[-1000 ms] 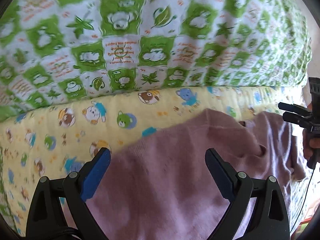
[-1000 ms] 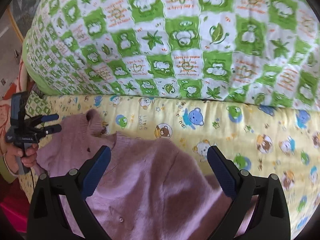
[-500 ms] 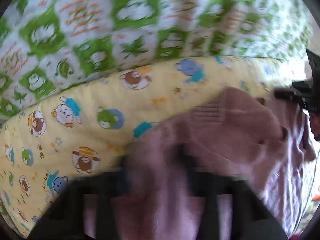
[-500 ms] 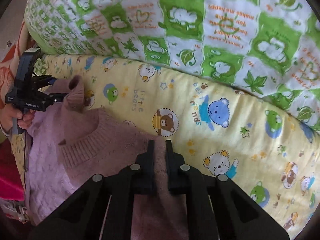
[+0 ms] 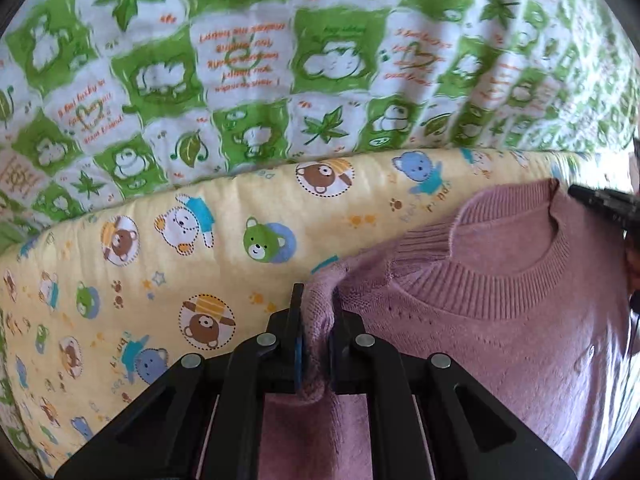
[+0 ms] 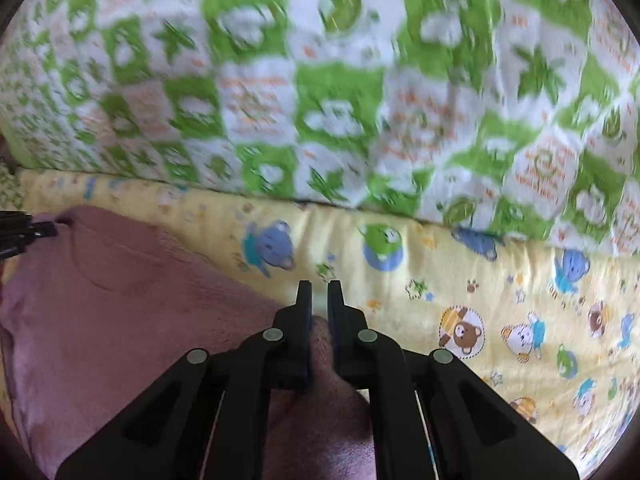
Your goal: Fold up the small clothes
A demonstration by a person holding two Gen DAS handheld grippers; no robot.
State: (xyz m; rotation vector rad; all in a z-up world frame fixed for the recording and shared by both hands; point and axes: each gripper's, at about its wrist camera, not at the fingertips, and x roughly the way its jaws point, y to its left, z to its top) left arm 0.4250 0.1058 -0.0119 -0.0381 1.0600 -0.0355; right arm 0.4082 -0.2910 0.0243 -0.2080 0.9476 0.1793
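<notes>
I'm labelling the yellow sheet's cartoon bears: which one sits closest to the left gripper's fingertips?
The brown bear in the striped hat, just left of the left gripper; the green bear and the white bear sit farther up.

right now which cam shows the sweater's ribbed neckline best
Left wrist view: the pink sweater shows its ribbed collar sharp and whole. The right wrist view is motion-blurred; there the neckline is only a faint curve.

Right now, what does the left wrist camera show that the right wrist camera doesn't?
Only the left wrist view shows the ribbed neckline of the pink sweater sharply, with the left gripper shut on a bunched fold of it. Only the right wrist view shows the right gripper up close, pinching the sweater's edge, in a blurrier image. Both share the sweater, the yellow bear-print sheet under it, the green-and-white quilt behind, and the other gripper at the frame edge.
</notes>
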